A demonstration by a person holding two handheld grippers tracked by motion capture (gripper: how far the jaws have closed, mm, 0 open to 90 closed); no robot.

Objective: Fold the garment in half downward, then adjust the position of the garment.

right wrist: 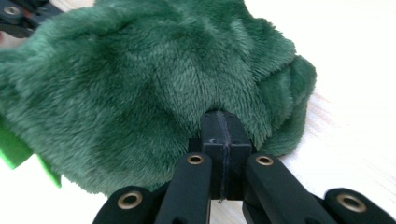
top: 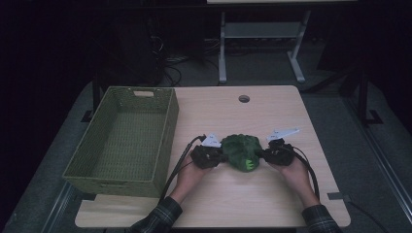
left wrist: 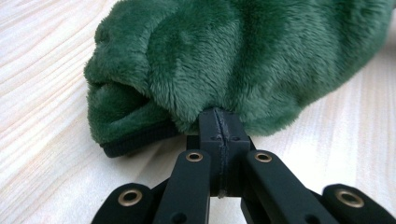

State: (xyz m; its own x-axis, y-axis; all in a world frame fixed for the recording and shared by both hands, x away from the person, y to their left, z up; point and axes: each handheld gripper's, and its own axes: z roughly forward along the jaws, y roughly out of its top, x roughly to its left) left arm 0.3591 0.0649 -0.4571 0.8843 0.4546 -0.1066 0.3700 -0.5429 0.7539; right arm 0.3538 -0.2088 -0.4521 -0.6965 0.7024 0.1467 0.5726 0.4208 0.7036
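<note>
The left gripper (top: 219, 156) and the right gripper (top: 263, 154) each pinched the fur of a green plush toy (top: 241, 151) from opposite sides, jaws pressed together on it. The toy lay on the table (top: 272, 194) near the middle of its front half. No writing was readable. A green woven basket (top: 124, 138) stood along the left edge, and a round hole (top: 244, 98) sat near the far edge. The room behind was too dark to make out.

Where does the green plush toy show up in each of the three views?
High view: green plush toy lies centre of the table, between both hands.
Left gripper view: it fills the upper frame, above the shut tool.
Right gripper view: it covers the left and centre.
Shared landmark: the pale wood tabletop.
</note>
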